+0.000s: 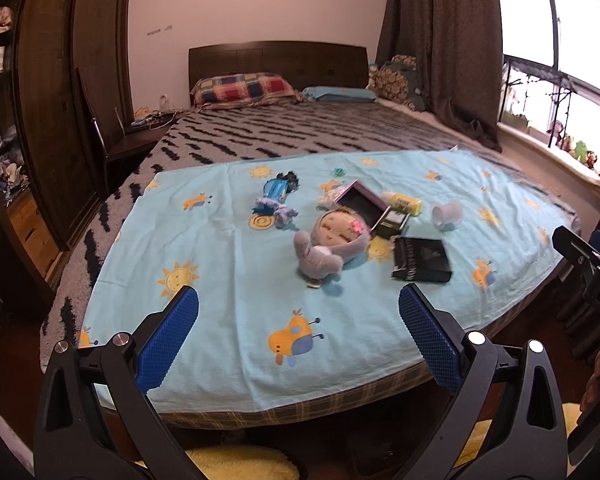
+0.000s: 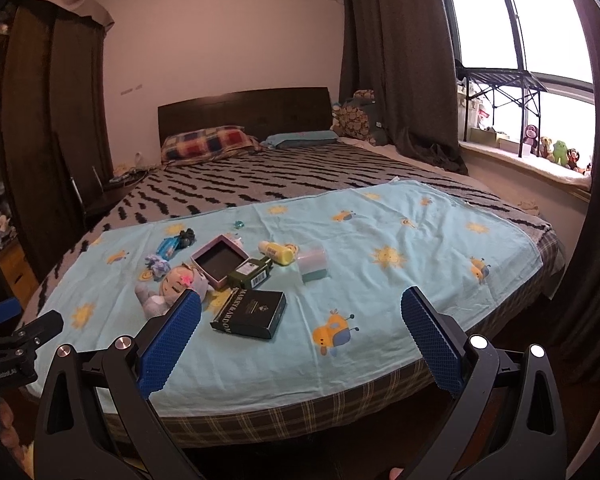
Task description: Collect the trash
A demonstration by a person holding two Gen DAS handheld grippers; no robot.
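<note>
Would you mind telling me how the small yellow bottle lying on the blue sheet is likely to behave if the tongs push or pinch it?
The yellow bottle lies on its side, so a sideways nudge would probably make it roll, though the soft blue sheet may slow it. It looks like smooth rounded plastic, so it might slip from a pinch. Being small, it is likely light; its fill level cannot be seen.

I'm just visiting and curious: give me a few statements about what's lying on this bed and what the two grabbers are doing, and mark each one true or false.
1. The left gripper and the right gripper are both open and hold nothing. True.
2. The flat black box with white lettering stands upright on its end. False: it lies flat on the light blue cartoon-print sheet.
3. The plush doll in a grey hood lies on that sheet. True.
4. The yellow plastic bottle stands on the windowsill. False: it lies on the sheet, beside the open pink-rimmed box.
</note>
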